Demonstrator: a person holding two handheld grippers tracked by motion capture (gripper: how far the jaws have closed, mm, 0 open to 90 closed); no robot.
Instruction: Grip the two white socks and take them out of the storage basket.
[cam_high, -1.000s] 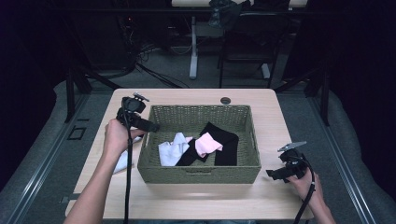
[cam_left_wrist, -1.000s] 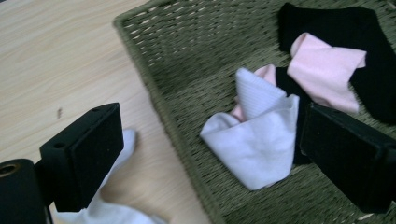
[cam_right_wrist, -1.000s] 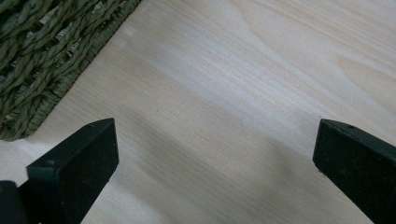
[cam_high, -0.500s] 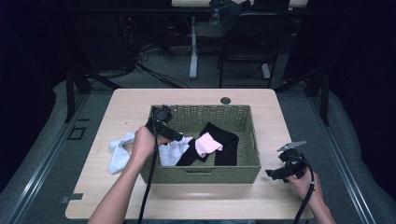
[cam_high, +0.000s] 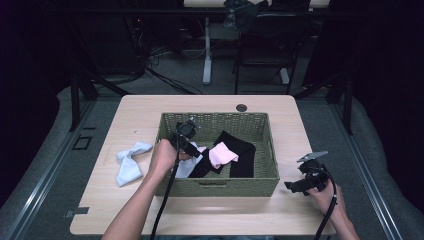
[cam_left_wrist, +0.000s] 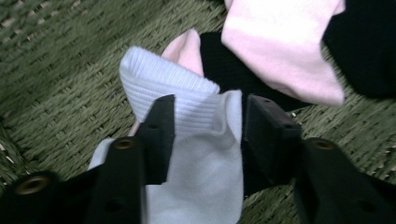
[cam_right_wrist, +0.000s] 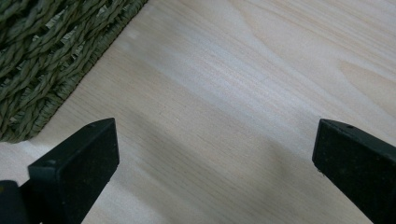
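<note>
I am emptying socks from the green woven basket (cam_high: 220, 185); one pale blue sock (cam_high: 129, 162) is lying outside it.
My left gripper (cam_left_wrist: 208, 122), jaws spread, is straddling a white ribbed sock (cam_left_wrist: 196, 154) inside the basket; pink and black socks are waiting; right gripper (cam_right_wrist: 215, 154) is idling spread beside the basket.

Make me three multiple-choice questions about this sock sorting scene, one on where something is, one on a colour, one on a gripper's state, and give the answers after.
1. Where does the light blue sock lie?
A. In the basket
B. On the table left of the basket
C. Under the right gripper

2. What colour is the sock between the left gripper's jaws?
A. White
B. Red
C. Green

3. How do the right gripper's jaws stand?
A. Shut on a sock
B. Wide open over bare table
C. Clamped on the basket rim

Answers: 1 B, the high view shows it on the table beside the wicker basket. 2 A, the white sock sits between the jaws. 3 B, only wood lies between them.
</note>
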